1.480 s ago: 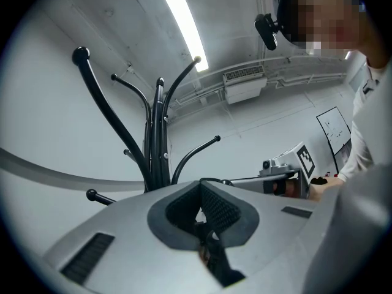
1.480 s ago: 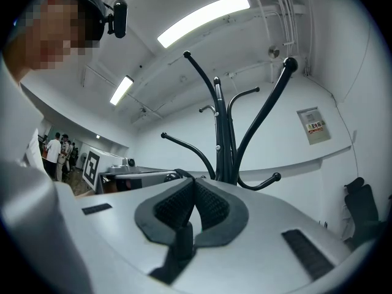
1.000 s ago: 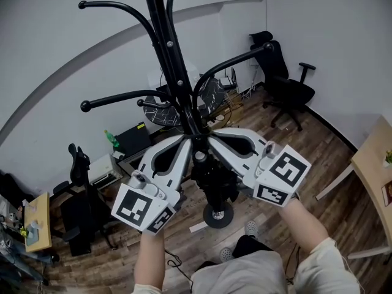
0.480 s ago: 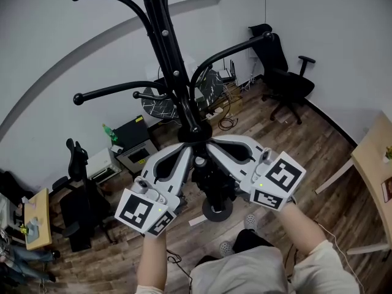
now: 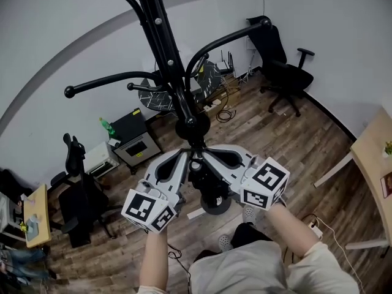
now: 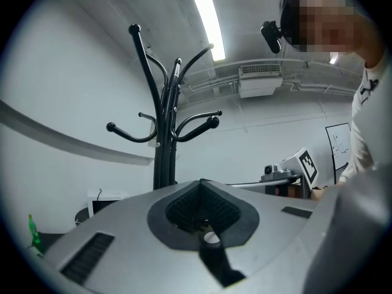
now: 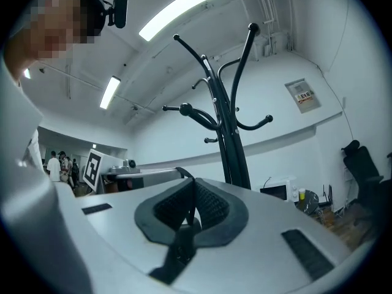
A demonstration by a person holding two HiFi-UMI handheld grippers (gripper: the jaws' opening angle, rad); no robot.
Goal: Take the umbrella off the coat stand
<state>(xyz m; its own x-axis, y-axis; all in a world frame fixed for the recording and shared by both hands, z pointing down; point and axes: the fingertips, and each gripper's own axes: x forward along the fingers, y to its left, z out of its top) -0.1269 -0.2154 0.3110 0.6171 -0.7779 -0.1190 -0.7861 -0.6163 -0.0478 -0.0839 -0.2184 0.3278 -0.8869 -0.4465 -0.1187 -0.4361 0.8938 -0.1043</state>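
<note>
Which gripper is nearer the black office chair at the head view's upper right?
Right. The right gripper is on the office chair's side of the coat stand pole; the left gripper is on the pole's far side.

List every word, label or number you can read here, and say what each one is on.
Nothing here can be read.
Wall notice: print too small to read.
Whiteboard: marks too blurred to read.
Marker cubes: black-and-white square patterns only, no words or numbers.
</note>
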